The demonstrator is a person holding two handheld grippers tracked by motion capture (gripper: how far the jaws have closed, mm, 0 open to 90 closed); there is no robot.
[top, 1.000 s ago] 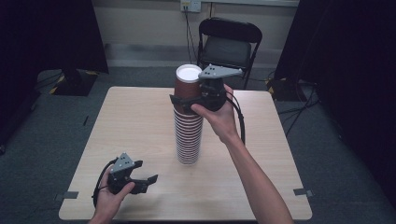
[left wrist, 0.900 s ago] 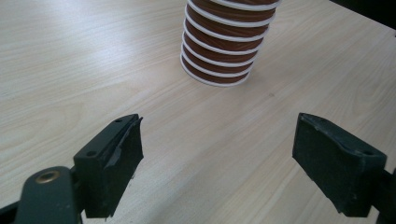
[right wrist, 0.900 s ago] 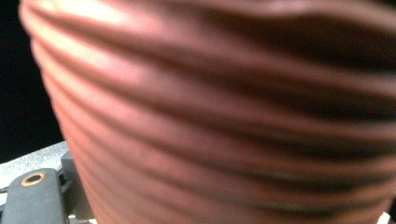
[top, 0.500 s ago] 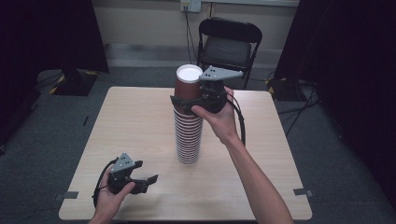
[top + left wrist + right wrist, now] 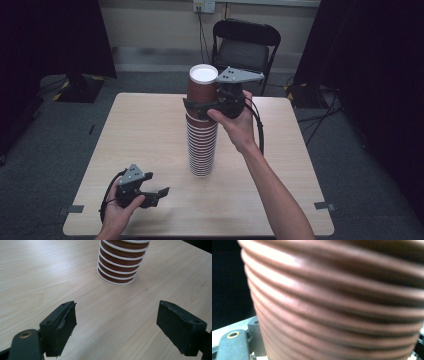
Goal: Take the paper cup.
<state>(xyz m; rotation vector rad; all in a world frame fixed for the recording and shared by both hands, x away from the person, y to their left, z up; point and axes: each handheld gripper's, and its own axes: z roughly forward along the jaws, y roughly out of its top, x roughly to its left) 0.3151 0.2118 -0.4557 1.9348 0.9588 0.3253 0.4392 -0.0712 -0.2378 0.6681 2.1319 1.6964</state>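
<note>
Two grippers are working over one pale wood table, which is taking up the middle of the high view, with dark grey floor showing around it. Behind the table's far edge, at top centre of that frame, a black folding chair is standing against the wall.

At frame centre a tall stack of brown cups with white rims is standing upright on the table; its base is also showing at top centre of the left gripper view. The top cup, white inside, is sitting on the stack, just above centre.

Right gripper is coming in from the right of the stack at the level of the top cup, grey plate on top, hand wrapped around its body. Its jaws have just been closing with the top cup between them; the ribbed brown wall is sitting right against the lens in the right gripper view. Cannot tell whether the pads are pressing on the cup yet.

Left gripper is resting at lower left of the high view, well apart from the stack. Its jaws are spread wide with nothing but bare table between them; fingers are pointing towards the stack base.
</note>
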